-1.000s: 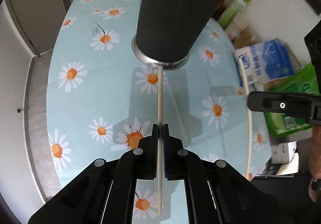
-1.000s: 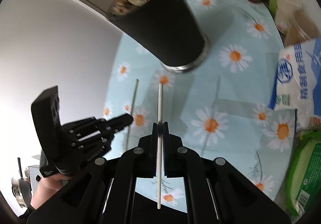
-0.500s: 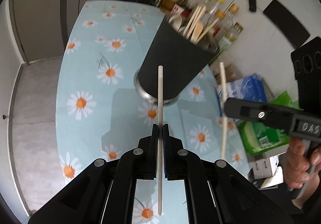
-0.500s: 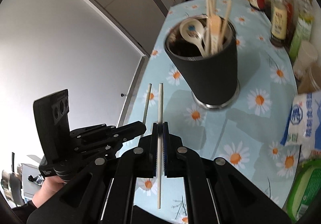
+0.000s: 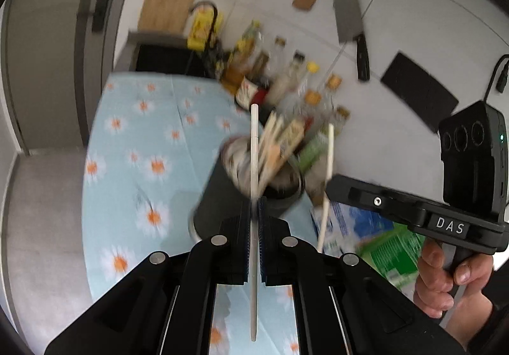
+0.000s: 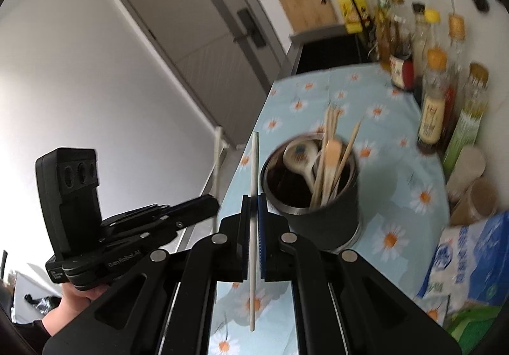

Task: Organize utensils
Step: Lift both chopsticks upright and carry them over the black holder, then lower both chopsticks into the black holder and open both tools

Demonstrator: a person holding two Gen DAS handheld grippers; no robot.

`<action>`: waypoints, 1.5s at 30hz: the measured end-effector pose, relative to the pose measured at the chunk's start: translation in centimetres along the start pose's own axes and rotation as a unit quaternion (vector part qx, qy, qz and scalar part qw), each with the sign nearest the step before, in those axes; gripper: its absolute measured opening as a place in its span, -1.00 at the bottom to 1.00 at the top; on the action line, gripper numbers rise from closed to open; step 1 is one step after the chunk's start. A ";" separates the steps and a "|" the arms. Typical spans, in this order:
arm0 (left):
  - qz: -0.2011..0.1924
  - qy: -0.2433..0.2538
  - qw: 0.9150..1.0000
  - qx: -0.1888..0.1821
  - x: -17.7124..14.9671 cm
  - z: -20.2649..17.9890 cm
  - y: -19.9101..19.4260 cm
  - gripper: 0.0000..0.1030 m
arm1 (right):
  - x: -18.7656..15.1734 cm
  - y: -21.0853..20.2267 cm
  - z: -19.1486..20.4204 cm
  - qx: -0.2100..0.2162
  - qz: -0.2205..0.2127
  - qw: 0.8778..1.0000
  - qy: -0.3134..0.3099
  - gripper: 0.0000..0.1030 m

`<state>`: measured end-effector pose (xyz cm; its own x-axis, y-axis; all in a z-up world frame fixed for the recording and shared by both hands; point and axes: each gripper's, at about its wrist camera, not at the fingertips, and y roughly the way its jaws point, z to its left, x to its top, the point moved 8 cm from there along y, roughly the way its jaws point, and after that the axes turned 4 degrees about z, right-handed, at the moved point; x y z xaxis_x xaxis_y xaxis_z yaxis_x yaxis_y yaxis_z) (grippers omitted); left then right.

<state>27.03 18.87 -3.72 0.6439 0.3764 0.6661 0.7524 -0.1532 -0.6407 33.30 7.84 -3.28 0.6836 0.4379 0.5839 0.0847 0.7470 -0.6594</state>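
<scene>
My left gripper [image 5: 254,202] is shut on a pale chopstick [image 5: 254,145] that stands upright between its pads, in front of the black utensil cup [image 5: 219,199]. To its right, my right gripper [image 5: 330,184] pinches a second pale chopstick [image 5: 330,151]. In the right wrist view the right gripper [image 6: 253,197] is shut on its chopstick [image 6: 254,160], left of the cup [image 6: 327,221]. The cup holds a white spoon [image 6: 299,152] and wooden sticks [image 6: 331,145]. The left gripper [image 6: 213,204] hovers off the table's left edge with its chopstick [image 6: 217,154].
The cup stands on a table with a daisy cloth [image 5: 133,138]. Several sauce bottles [image 6: 434,106] line the back right. A blue-and-white bag [image 6: 470,259] and a green packet [image 5: 391,253] lie at the right. A cleaver [image 5: 348,17] hangs on the wall.
Both grippers have risen and tipped upward with their chopsticks. The cup has dropped lower in both views and its open top now shows.
</scene>
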 end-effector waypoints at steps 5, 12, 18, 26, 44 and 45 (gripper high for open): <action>-0.034 0.017 0.999 0.008 2.9 -1.0 -0.1 -0.93 | 3.1 -1.1 -1.5 0.004 -0.035 0.999 0.023 -0.90; -0.078 0.054 0.995 0.012 7.6 -2.4 -0.6 -0.93 | 6.8 -3.3 -1.2 0.004 -0.092 0.996 0.005 -0.90; -0.107 0.084 0.991 0.019 10.1 -3.6 -0.8 -0.93 | 9.5 -3.9 -1.5 0.005 -0.132 0.991 -0.011 -0.90; -0.124 0.089 0.988 0.019 11.5 -4.0 0.2 -0.93 | 10.9 -3.4 -2.8 -0.004 -0.149 0.989 -0.009 -0.90; -0.134 0.071 0.988 -0.006 10.4 -2.4 3.3 -0.93 | 10.0 -2.2 -3.6 -0.036 -0.186 0.981 -0.027 -0.90; -0.136 0.071 0.988 -0.006 10.2 -2.4 3.4 -0.93 | 9.9 -2.2 -3.5 -0.042 -0.190 0.980 -0.032 -0.90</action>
<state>36.51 20.05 1.82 0.4301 0.2724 0.8607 0.9013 -0.0744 -0.4268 42.47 8.78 2.26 0.5438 0.1689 0.8221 0.3855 0.8198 -0.4234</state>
